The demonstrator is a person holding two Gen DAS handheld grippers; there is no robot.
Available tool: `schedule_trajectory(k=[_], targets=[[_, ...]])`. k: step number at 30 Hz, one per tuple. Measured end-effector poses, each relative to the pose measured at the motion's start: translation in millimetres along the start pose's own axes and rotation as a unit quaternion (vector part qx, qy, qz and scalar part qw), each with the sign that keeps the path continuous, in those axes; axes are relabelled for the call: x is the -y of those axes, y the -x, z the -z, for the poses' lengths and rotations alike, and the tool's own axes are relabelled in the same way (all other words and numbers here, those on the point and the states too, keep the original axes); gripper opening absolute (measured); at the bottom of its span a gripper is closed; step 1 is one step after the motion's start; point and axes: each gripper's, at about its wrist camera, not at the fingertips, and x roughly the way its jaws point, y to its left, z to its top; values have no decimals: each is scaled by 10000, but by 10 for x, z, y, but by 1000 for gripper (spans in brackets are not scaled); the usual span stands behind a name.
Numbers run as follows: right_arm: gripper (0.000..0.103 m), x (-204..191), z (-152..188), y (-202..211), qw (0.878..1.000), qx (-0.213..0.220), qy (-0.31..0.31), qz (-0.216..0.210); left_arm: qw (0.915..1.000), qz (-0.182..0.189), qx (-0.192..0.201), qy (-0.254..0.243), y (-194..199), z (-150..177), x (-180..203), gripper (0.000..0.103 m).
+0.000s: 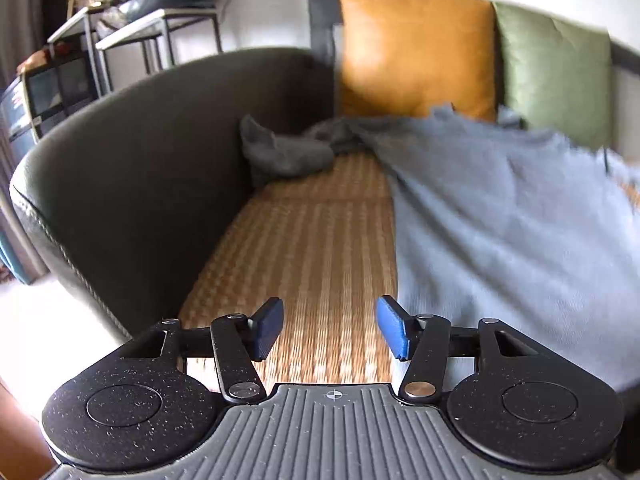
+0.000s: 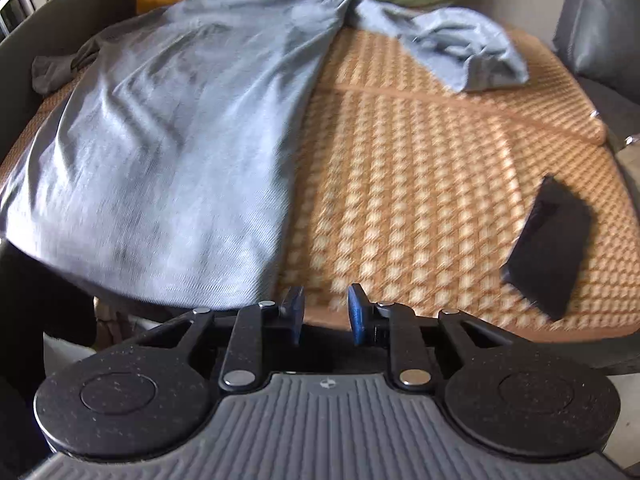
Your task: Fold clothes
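Observation:
A grey-blue long-sleeved shirt lies spread flat on a woven mat on a sofa seat, collar toward the cushions, hem at the front edge. Its right sleeve lies crumpled out to the right. In the left wrist view the shirt fills the right side and its other sleeve bunches against the armrest. My left gripper is open and empty above the bare mat, just left of the shirt's edge. My right gripper is open and empty at the hem's right corner.
A dark sofa armrest curves along the left. An orange cushion and a green cushion lean at the back. A black flat object lies on the mat at the right. Shelves stand beyond the armrest.

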Motion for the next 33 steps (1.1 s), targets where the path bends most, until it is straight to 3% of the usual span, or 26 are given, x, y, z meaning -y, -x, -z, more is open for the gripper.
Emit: schedule_trajectory(k=[4,8,11,16,20,24,27,31,33], targets=[[40,127,-337,114,9979,594,-184,157,9992,290,283,16,-82,-315,230,68],[48,403,-721,53,9912,1147,-603,254,9963,768,380,-16,-292,-612,811,70],[59,740,-965,-105,9835,1430,-1033,406,9910,1303,296,-54,-470,-791,1413,72],[59,1434,-1293,-502,9674,1609,-1913,410,9780,2027,92,-484,-765,-913,2613,74],[59,1833,-1299,-864,9487,1652,-2687,221,9673,2384,-232,-828,-1094,-929,3514,74],[60,2192,-1267,-1222,9234,1711,-3435,10,9664,2252,-270,-1207,-1335,-917,4194,74],[61,2443,-1248,-1483,9034,1750,-3911,-163,9678,2084,-197,-1400,-1439,-898,4492,75],[59,2520,-1266,-1696,9000,1963,-3875,-351,9689,1905,-276,-1556,-1583,-837,4694,75],[51,2533,-1278,-1778,8978,2096,-3844,-483,9680,1919,-466,-1547,-1669,-799,4711,72]])
